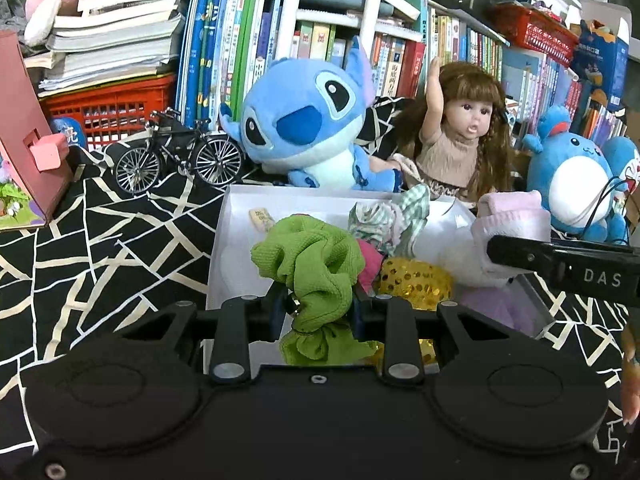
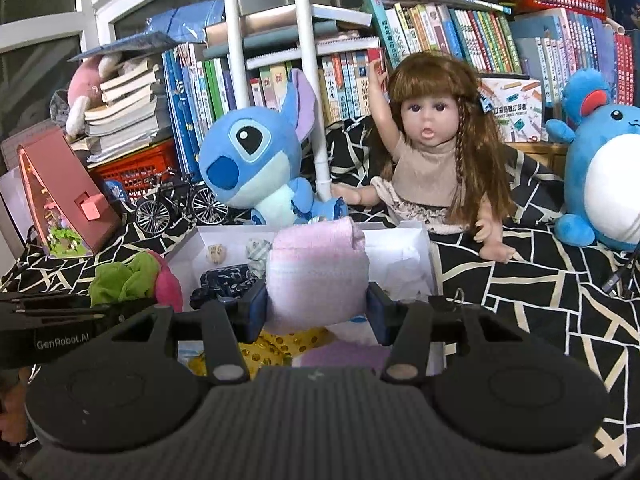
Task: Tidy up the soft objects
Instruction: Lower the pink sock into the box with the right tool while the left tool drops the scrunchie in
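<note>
My left gripper is shut on a green scrunchie, holding it over the near part of a white box. My right gripper is shut on a folded pink-and-white sock above the same white box. From the left wrist view that sock and the right gripper's black finger come in from the right. Inside the box lie a checked green scrunchie, a gold sequin scrunchie, a pink piece and a dark patterned scrunchie.
Behind the box sit a blue plush, a long-haired doll and a round blue plush. A model bicycle, a pink house model and a red crate stand left. Books fill the shelves behind. A black patterned cloth covers the surface.
</note>
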`<state>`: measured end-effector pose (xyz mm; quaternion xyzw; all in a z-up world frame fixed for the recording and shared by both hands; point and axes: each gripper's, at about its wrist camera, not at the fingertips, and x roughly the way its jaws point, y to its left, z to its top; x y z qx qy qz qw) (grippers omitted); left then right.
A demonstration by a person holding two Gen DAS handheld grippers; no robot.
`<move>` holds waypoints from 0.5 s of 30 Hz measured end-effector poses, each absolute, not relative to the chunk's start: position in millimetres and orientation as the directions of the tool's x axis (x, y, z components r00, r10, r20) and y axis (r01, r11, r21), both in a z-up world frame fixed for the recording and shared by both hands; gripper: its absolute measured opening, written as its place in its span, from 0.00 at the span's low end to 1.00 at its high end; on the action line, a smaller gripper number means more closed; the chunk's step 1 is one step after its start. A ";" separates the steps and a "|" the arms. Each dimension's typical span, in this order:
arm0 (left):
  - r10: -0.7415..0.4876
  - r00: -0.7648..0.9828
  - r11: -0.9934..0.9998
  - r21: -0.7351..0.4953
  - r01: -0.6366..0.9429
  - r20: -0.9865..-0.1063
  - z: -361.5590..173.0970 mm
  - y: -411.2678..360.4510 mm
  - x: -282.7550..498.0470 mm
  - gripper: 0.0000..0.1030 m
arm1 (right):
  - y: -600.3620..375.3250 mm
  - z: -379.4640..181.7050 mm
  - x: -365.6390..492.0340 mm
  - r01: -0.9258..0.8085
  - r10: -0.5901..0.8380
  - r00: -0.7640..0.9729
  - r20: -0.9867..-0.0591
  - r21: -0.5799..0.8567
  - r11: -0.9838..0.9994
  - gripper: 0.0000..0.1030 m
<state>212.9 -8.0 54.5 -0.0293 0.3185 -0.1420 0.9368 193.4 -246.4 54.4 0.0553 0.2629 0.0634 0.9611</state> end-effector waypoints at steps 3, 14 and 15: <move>-0.278 0.755 0.960 -0.137 0.246 -0.594 49.2 -7.7 216.5 0.28 | -243.4 50.2 203.2 -0.099 0.154 0.841 -0.518 0.133 0.986 0.54; -0.261 0.763 0.963 -0.108 0.245 -0.592 38.6 -9.9 230.7 0.28 | -238.7 37.4 236.5 -0.072 0.139 0.813 -0.565 0.139 0.988 0.54; -0.260 0.762 0.964 -0.113 0.241 -0.593 37.9 -9.6 232.0 0.28 | -237.3 37.1 238.0 -0.073 0.138 0.812 -0.567 0.136 0.988 0.54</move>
